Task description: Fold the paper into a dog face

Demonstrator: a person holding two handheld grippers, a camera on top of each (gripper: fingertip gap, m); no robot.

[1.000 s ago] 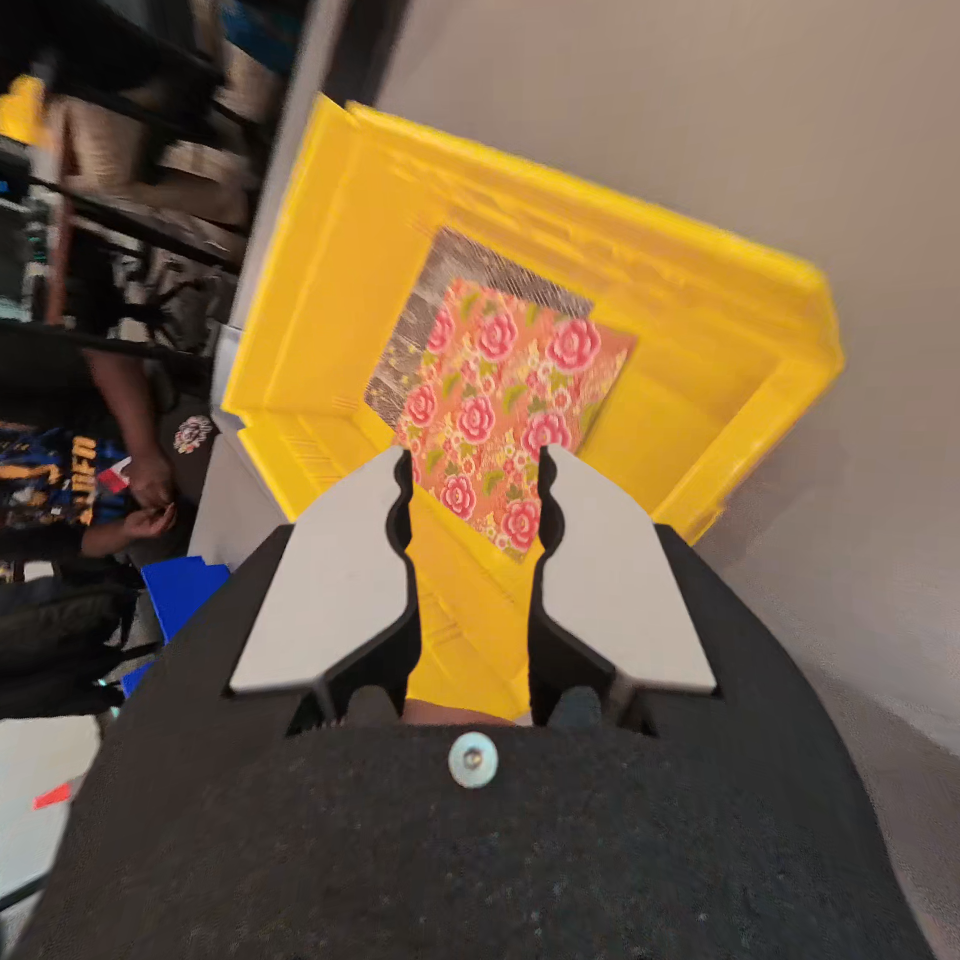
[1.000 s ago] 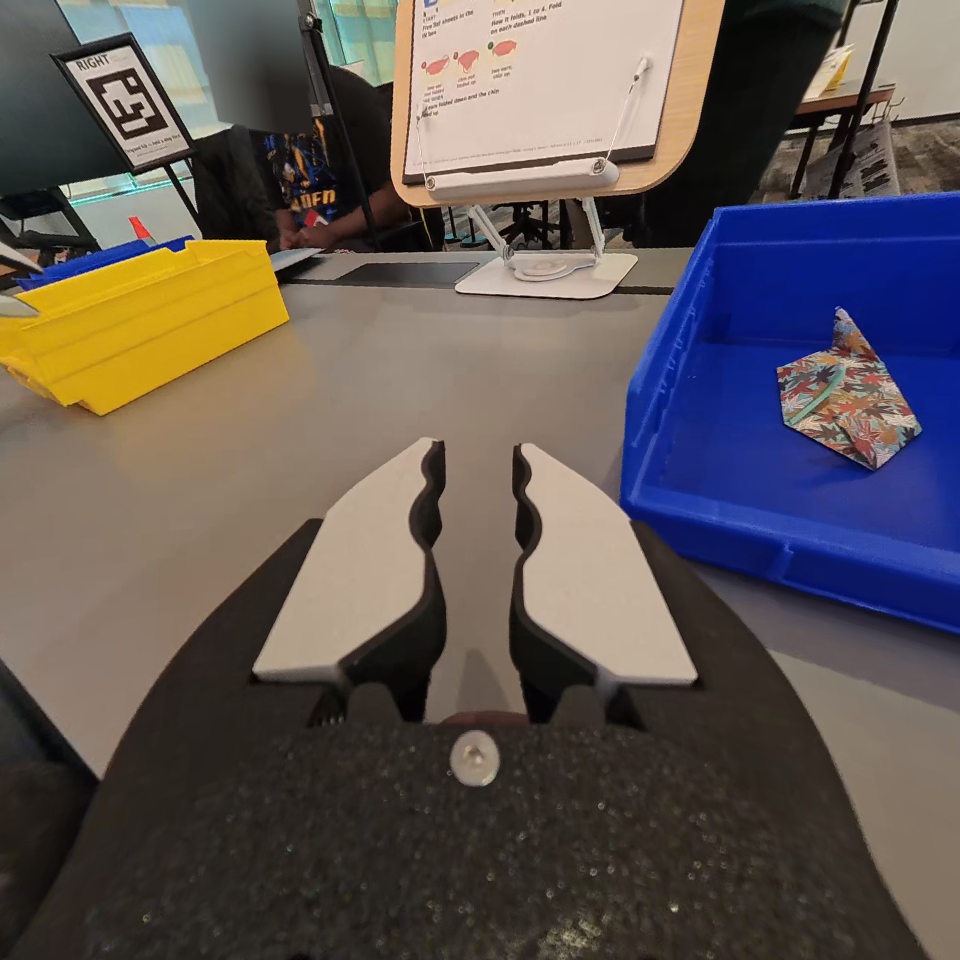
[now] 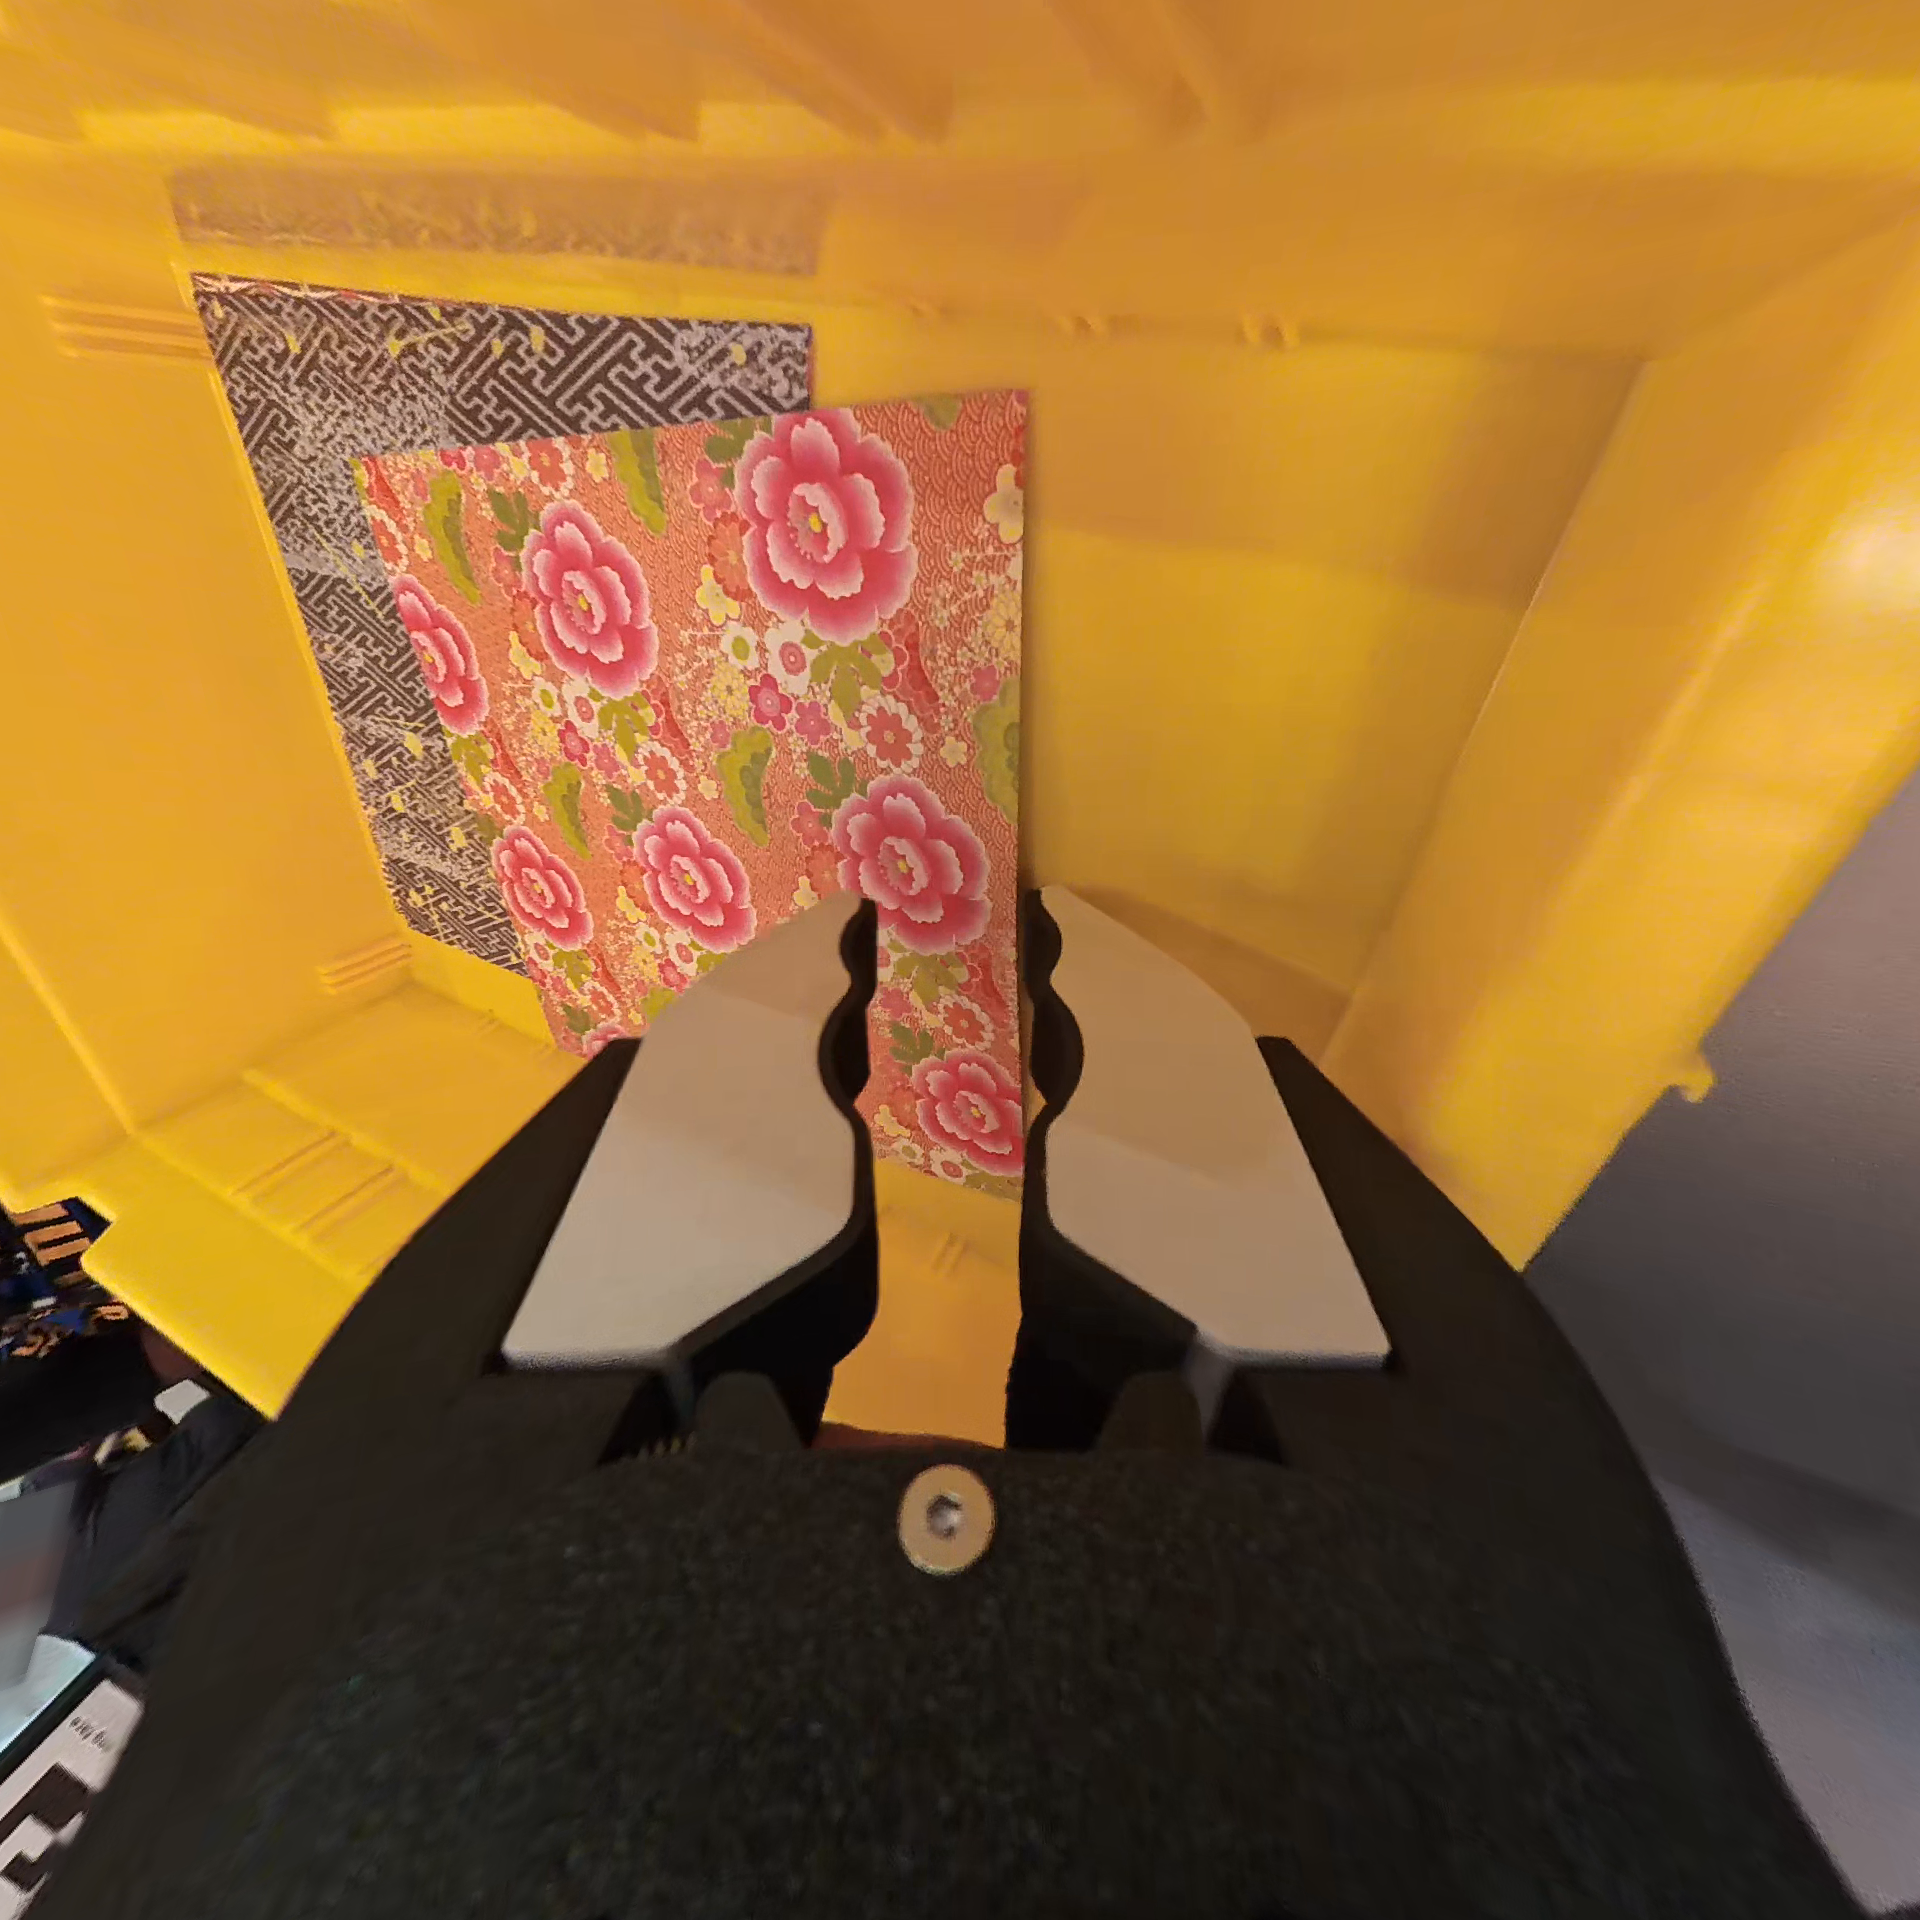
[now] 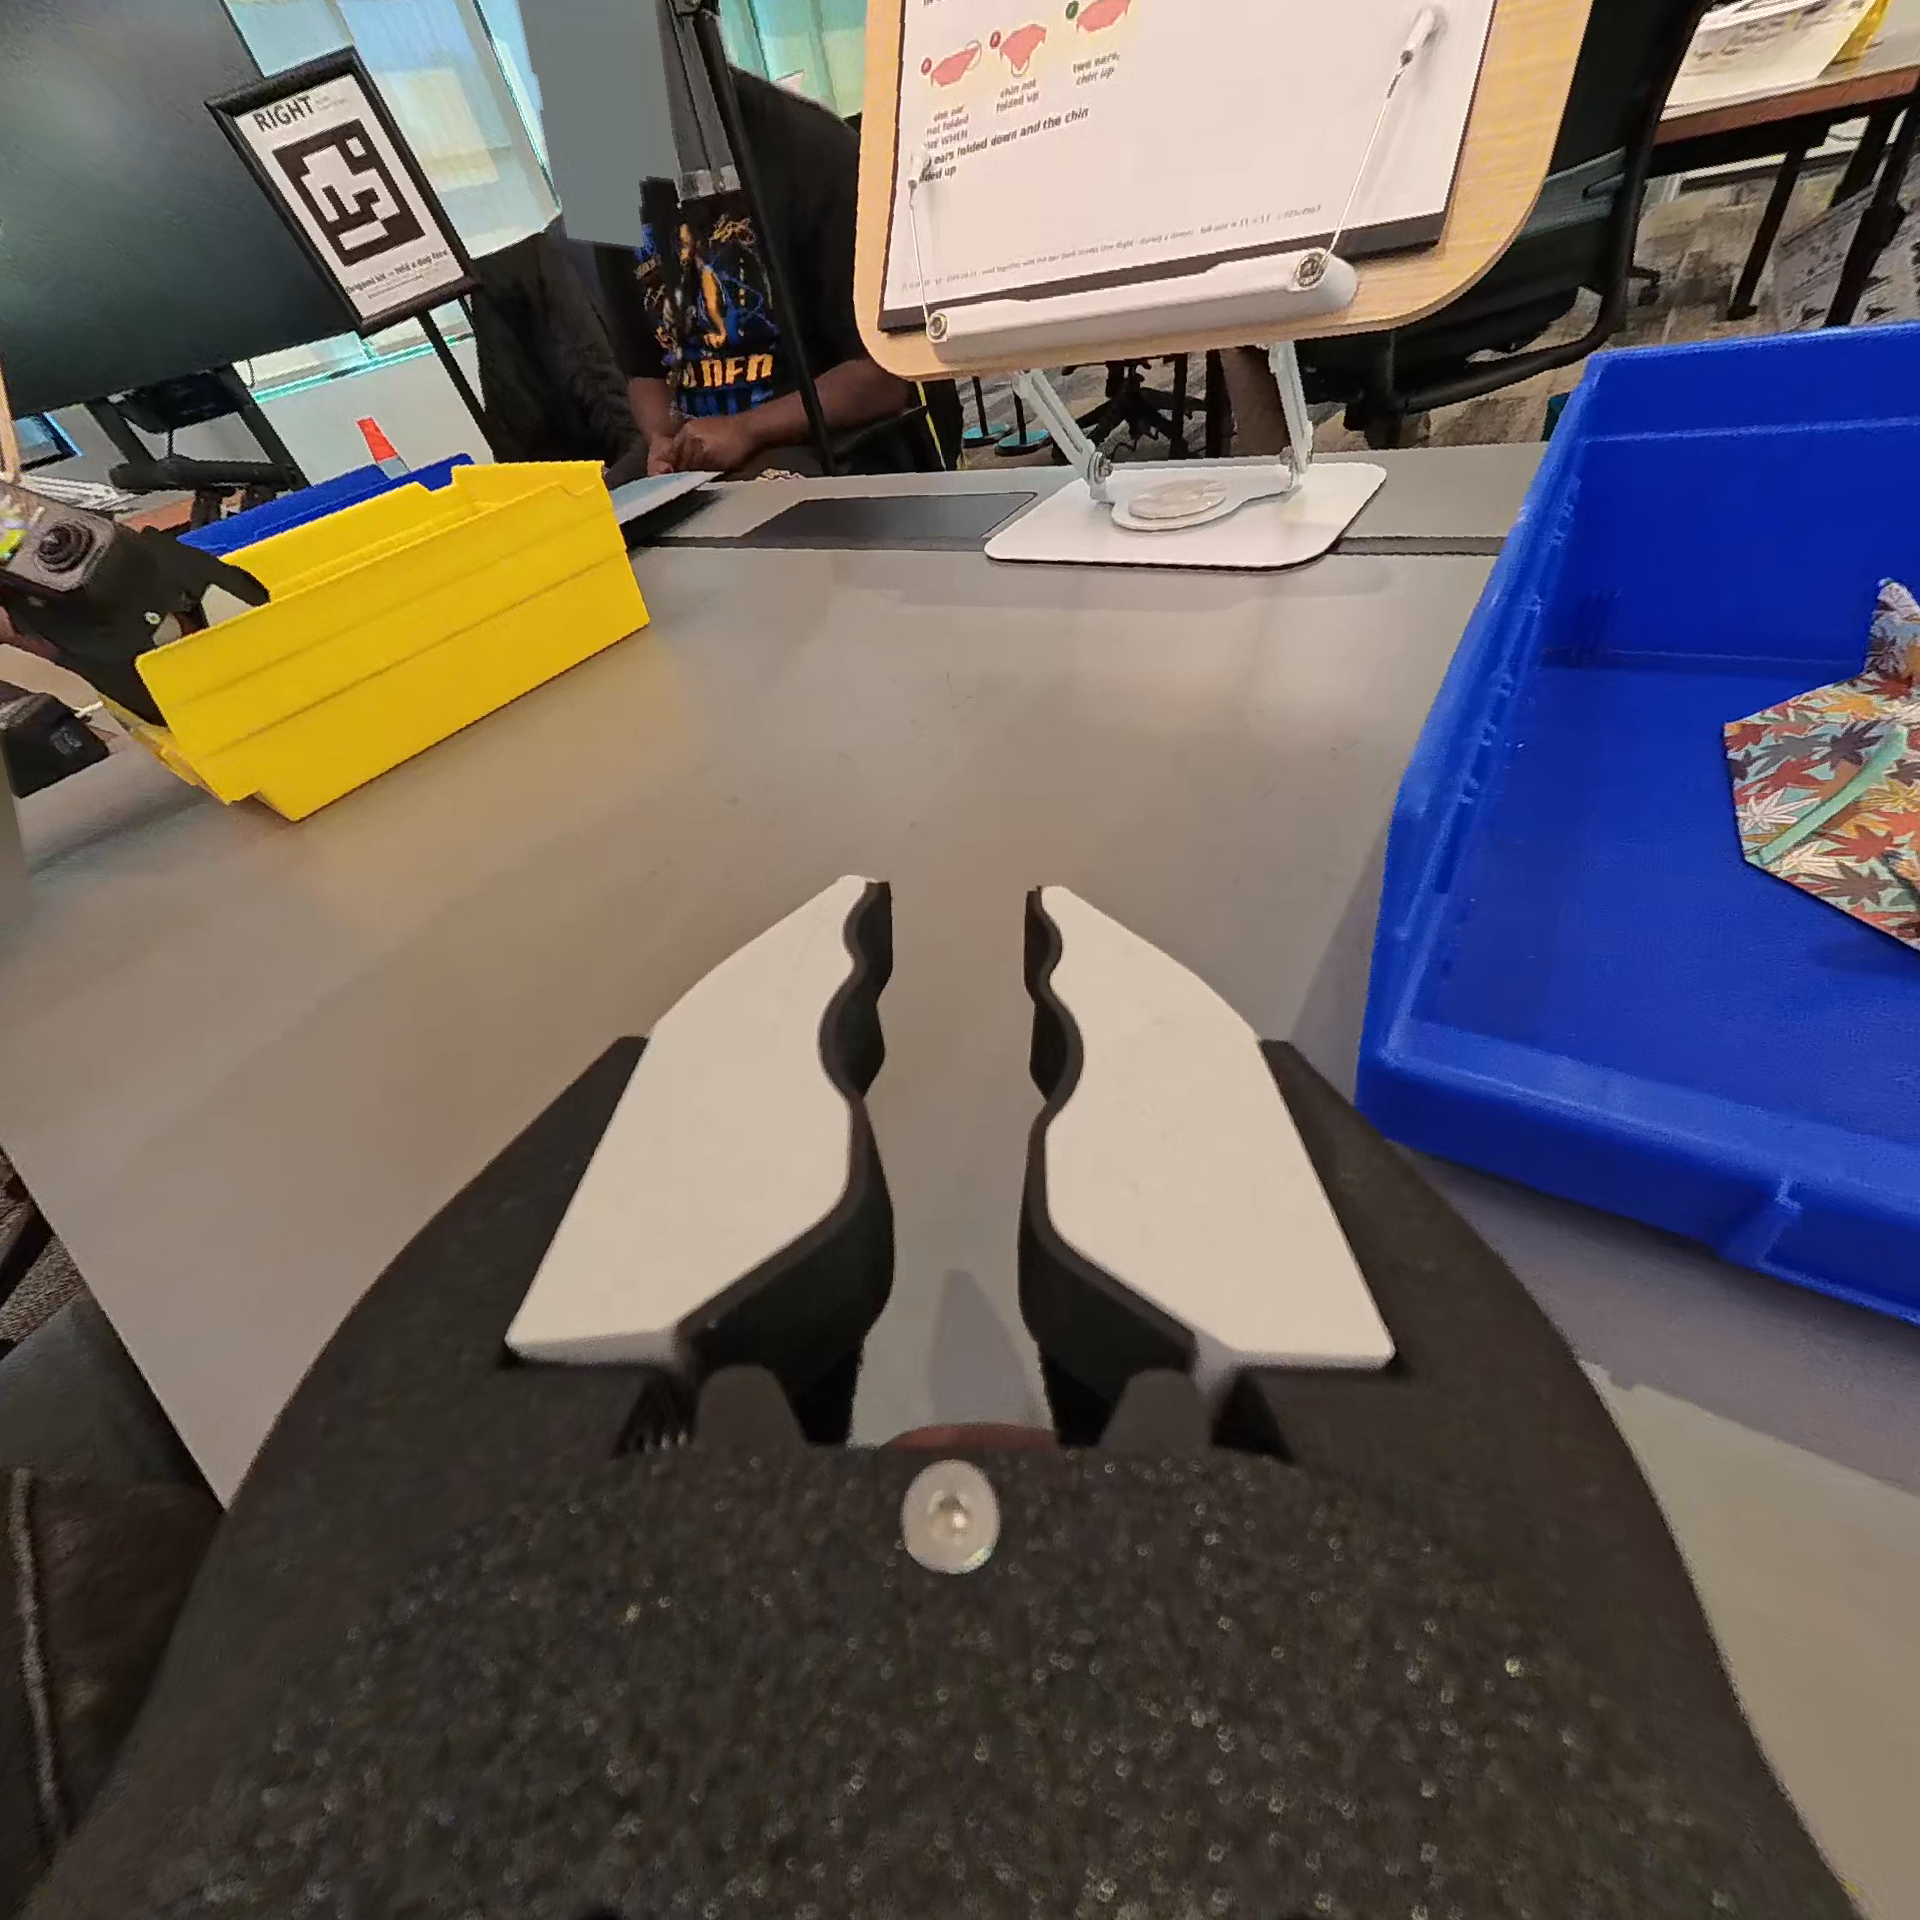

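The floral paper (image 3: 727, 727), a pink-and-orange sheet printed with large blossoms, lies inside the yellow bin (image 3: 1351, 644), on top of a darker sheet (image 3: 343, 540) with a grey maze-like pattern whose far and left margins stick out from under it. The floral sheet sits skewed against the one below, its near corner toward the bin's low front lip. The left tongs (image 3: 948, 914) reach into the bin over that near corner with a clear gap between the tips; part of the paper's right margin shows in the gap, and nothing is gripped. Whether the tips touch the sheet is hard to judge from this angle.

In the right wrist view the same yellow bin (image 4: 416, 644) stands at the far left of the grey desk (image 4: 935, 748), and the left tool's black body (image 4: 94, 603) shows at the bin's near left end. The right tongs (image 4: 958, 904) hang over bare desk near the middle, parted and empty, well apart from both bins. To their right is a blue bin (image 4: 1507, 935) holding a folded piece (image 4: 1839, 790) of leaf-patterned paper, partly cut off by the frame edge. At the far edge of the desk a white stand (image 4: 1195, 509) carries a board with an instruction sheet (image 4: 1174, 135). Beyond it a person (image 4: 727, 343) sits, and a framed marker sign (image 4: 343, 197) stands at the upper left.
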